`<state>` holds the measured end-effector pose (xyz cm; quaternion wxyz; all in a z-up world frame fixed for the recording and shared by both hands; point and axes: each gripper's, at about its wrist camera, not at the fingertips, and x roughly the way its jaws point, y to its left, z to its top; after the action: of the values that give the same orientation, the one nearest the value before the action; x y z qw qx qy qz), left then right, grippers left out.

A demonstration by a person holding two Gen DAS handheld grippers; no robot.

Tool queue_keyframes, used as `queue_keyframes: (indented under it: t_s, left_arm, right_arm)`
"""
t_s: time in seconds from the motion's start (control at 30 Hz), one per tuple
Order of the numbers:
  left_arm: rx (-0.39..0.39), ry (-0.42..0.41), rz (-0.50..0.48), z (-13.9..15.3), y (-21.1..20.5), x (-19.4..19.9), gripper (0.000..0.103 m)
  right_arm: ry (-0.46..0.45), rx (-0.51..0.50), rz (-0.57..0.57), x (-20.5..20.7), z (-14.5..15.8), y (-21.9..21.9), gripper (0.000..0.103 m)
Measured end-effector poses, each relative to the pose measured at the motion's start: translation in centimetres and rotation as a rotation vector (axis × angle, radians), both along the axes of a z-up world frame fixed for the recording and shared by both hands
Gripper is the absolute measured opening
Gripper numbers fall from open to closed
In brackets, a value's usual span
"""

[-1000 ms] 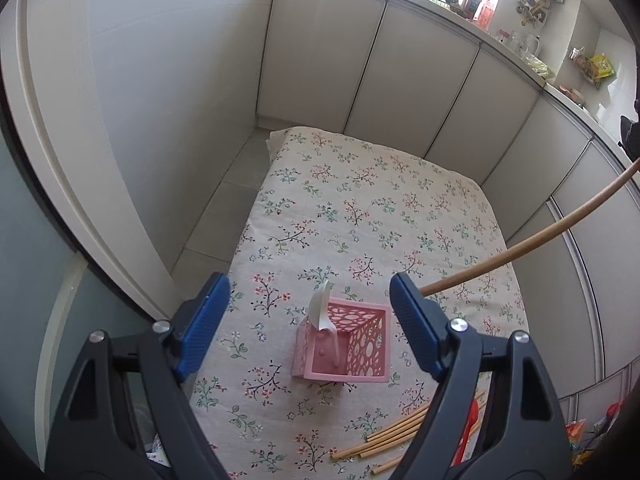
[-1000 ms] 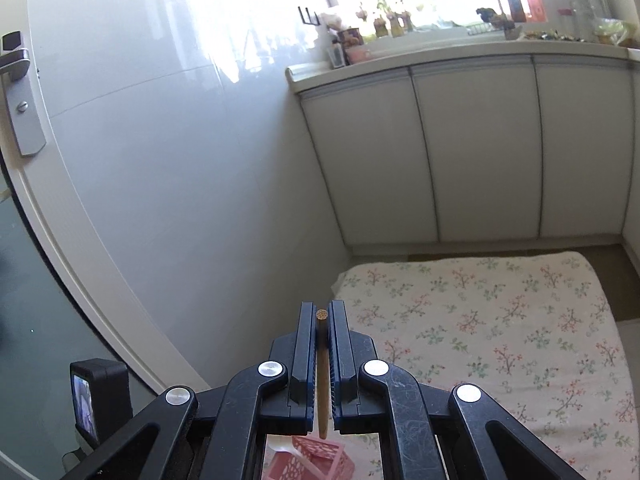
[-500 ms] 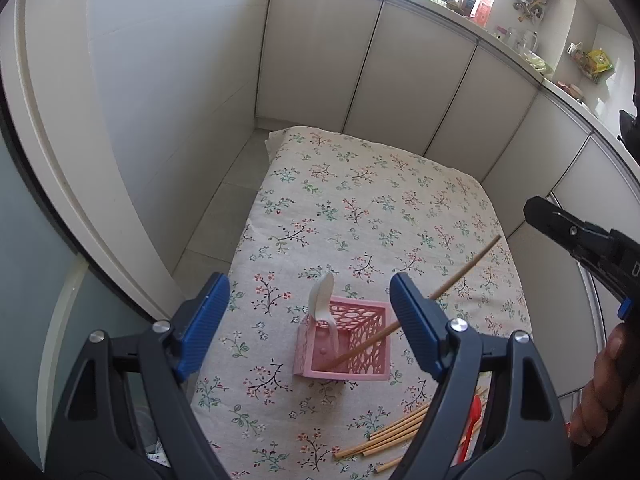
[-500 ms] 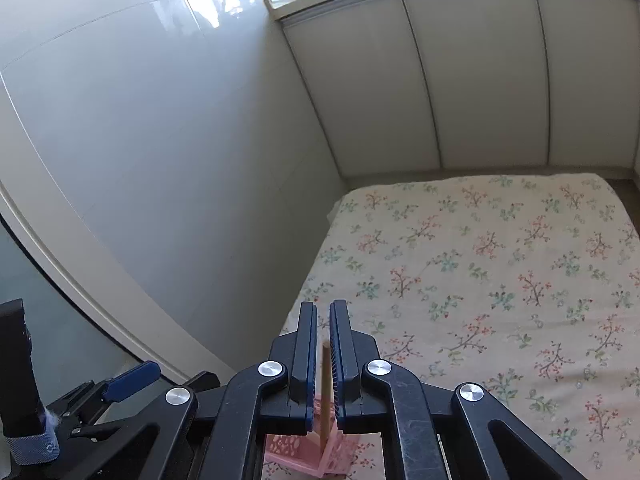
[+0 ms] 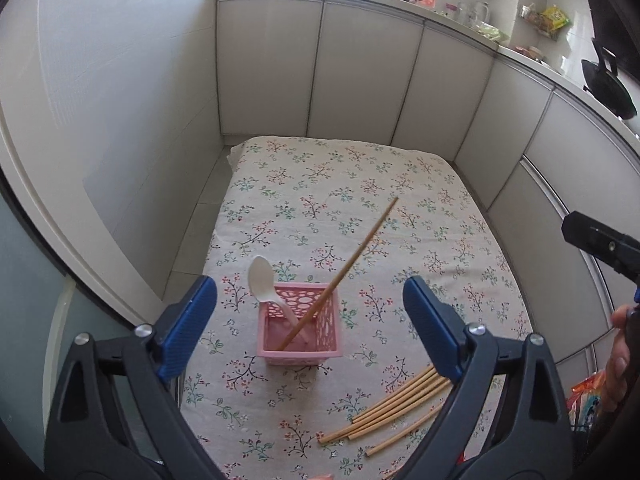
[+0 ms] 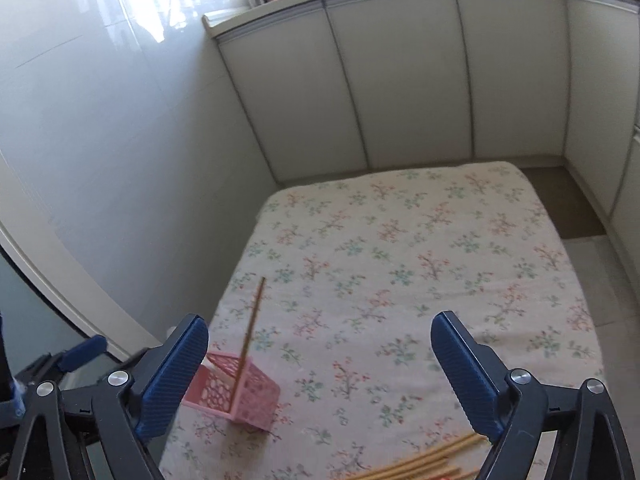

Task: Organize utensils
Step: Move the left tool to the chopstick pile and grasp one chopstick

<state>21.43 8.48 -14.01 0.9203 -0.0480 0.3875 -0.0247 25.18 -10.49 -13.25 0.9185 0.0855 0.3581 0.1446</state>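
Both tools are opening with nothing between them: left tool (image 5: 310, 320), right tool (image 6: 320, 372). A chopstick (image 5: 344, 272) leans in the basket (image 5: 300, 350).

Both the left hand-held gripper (image 5: 310, 312) and right hand-held gripper (image 6: 320, 364) angle downward, jaws opening wide, gripping nothing.

A second ago the right gripper (image 6: 319, 364) is clamped on a wooden chopstick (image 5: 340, 274) held above the pink basket (image 5: 299, 326); now its jaws are opening wide with nothing between them — the chopstick stands free in the basket, leaning toward the far right beside the white spoon (image 5: 267, 284). The right gripper now points lower, taking in the floral tablecloth (image 6: 420, 264) and loose chopsticks (image 6: 424, 464). The left gripper (image 5: 310, 326) is opening wider too — still empty, its view shifted.
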Motion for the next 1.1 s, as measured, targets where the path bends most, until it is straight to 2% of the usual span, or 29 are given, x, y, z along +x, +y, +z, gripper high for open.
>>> queue_keyframes:
  t_s: [0.33,0.53,0.87,0.97,1.03,1.1]
  left_arm:
    - [0.116,0.016,-0.13,-1.4,-5.7,-1.8,0.097]
    - [0.157,0.078,-0.192,-3.3,-8.6,-1.6,0.097]
    - [0.241,0.217,-0.366,-10.1,-14.4,0.4,0.097]
    - [0.233,0.283,-0.433,-12.6,-16.1,1.8,0.083]
    - [0.211,0.332,-0.461,-14.0,-17.0,2.6,0.069]
    - [0.186,0.369,-0.486,-15.1,-17.7,3.2,0.063]
  right_arm:
    - [0.123,-0.024,-0.114,-2.2,-4.4,-6.5,0.098]
    - [0.223,-0.018,-0.167,-2.8,-7.7,-9.6,0.098]
    - [0.424,0.001,-0.299,-2.5,-12.4,-14.2,0.098]
    - [0.483,0.018,-0.319,-2.6,-13.5,-15.3,0.098]
    - [0.51,0.036,-0.313,-2.6,-14.2,-15.7,0.098]
    - [0.53,0.043,-0.316,-2.7,-14.6,-16.1,0.098]
